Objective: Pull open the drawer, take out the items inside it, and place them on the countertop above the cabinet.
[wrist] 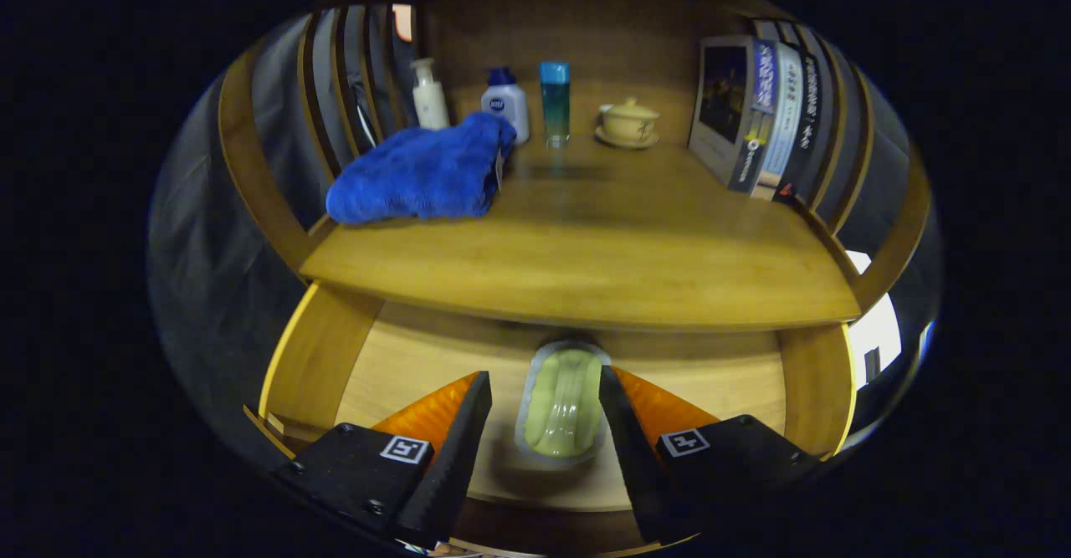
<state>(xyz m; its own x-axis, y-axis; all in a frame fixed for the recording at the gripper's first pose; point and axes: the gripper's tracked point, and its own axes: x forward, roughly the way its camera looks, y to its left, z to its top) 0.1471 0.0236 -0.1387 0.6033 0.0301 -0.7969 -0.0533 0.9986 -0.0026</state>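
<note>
Drawer [736, 382]: pulled open below the counter; pale wood floor, side walls showing left and right.
Packet [562, 403]: pale green, ribbed, in a clear wrapper with a sealed rim; lies flat on the drawer floor, its far end just under the counter's front edge.
Claw [544, 412]: open wide; the two fingers [458, 441] stand one on each side of the packet, which lies between them. Contact between fingers and packet cannot be told; a gap shows on each side.
Counter [586, 265]: wooden top above the drawer, its front edge overhanging the drawer's rear part.
Towel [422, 175]: blue, folded, on the counter's left side, near the front left corner.
White bottle [429, 94]: pump type, upright at the back left, behind the towel.
Blue-capped bottle [506, 104]: white body, upright, just beside the towel's far end.
Blue tube [554, 102]: tall, upright, at the back centre, right of the blue-capped bottle.
Cup [629, 121]: lidded, cream, on a saucer, right of the tube.
Books [757, 115]: a row leaning upright at the counter's right side.
Obstruction: the counter's overhang sits above the packet's far end.
</note>
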